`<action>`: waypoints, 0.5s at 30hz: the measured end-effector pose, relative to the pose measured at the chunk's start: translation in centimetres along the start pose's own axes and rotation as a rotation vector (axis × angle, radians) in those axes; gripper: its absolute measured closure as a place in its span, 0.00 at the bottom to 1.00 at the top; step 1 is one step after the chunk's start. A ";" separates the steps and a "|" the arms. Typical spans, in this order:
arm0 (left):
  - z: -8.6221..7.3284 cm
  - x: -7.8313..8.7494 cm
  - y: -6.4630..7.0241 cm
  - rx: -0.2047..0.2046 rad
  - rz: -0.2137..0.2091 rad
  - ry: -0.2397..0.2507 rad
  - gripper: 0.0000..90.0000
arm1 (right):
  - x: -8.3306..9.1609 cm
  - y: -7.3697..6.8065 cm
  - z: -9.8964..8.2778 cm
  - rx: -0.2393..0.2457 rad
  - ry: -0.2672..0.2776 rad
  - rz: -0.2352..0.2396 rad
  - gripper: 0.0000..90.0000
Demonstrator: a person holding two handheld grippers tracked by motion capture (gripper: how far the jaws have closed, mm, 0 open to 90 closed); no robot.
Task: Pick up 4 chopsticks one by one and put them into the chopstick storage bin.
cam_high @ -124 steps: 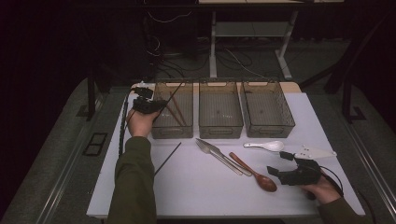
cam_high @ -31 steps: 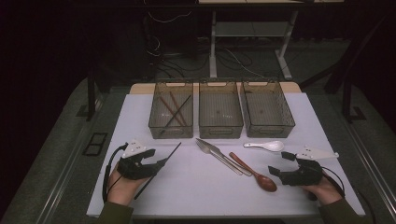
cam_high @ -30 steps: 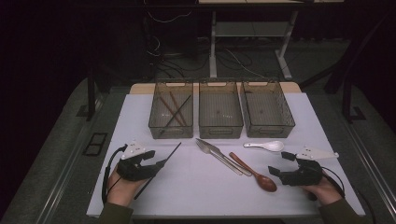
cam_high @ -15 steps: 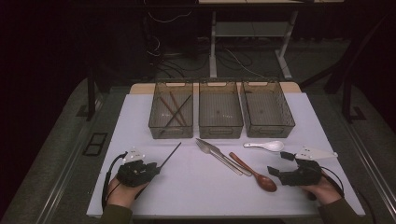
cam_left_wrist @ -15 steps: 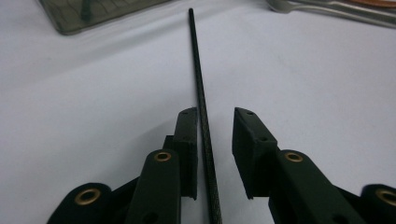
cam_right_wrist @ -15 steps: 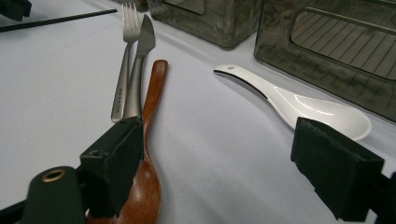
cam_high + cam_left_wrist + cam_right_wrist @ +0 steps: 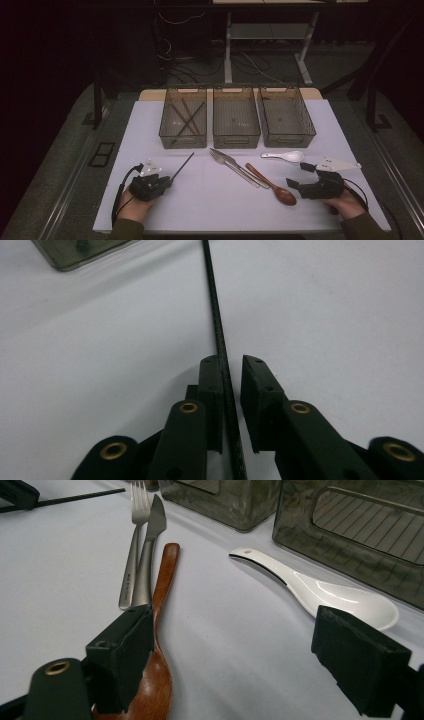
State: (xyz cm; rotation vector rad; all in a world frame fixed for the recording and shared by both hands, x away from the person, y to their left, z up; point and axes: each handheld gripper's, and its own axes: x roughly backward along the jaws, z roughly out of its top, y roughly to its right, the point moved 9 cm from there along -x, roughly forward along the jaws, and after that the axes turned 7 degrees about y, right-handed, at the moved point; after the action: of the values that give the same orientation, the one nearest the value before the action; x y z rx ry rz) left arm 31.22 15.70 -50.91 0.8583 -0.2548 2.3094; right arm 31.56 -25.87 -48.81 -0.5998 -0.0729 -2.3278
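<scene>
A thin black chopstick (image 7: 181, 167) lies slantwise on the white table (image 7: 210, 200) at the front left. My left gripper (image 7: 167, 181) lies low over its near end. In the left gripper view the chopstick (image 7: 216, 315) runs between the jaws of the left gripper (image 7: 232, 365). They have just been closing: one pad touches the chopstick, and a slim gap remains at the other. My right gripper (image 7: 298, 175) rests at the front right with its jaws wide open. In the right gripper view the right gripper (image 7: 232, 625) points at a wooden spoon (image 7: 162, 590) and a white ceramic spoon (image 7: 320, 587).
Three mesh bins stand in a row at the back: the left bin (image 7: 183, 141) holds several chopsticks, while the middle bin (image 7: 236, 140) and right bin (image 7: 287, 140) look bare. A fork and knife (image 7: 235, 164) lie mid-table beside the wooden spoon (image 7: 272, 185) and white spoon (image 7: 282, 156).
My left hand came back from the left bin to the chopstick on the table. Over the last second it slid toward the stick's near end and its jaws narrowed. The right hand stayed put.
</scene>
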 end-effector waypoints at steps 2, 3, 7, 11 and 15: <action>0.0 0.0 0.1 -0.013 -0.003 -0.009 0.91 | 0.0 0.0 0.0 -0.002 0.000 -0.001 0.19; 0.0 0.0 0.2 -0.015 0.001 -0.009 0.92 | 0.0 0.0 0.0 -0.002 0.000 -0.001 0.19; 0.0 0.0 0.2 -0.010 0.000 -0.015 0.93 | 0.0 0.0 0.0 -0.001 -0.002 0.000 0.19; 0.1 0.0 0.2 -0.012 -0.008 -0.017 0.95 | 0.0 0.0 0.0 -0.001 -0.002 0.001 0.19; 0.3 0.0 0.2 -0.008 -0.017 -0.008 0.95 | 0.0 0.0 0.0 0.000 -0.003 0.000 0.19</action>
State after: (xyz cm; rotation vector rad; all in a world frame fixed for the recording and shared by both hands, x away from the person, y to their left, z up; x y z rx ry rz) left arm 31.24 15.38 -50.71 0.8631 -0.2596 2.2883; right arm 31.58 -25.87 -48.86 -0.6030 -0.0740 -2.3269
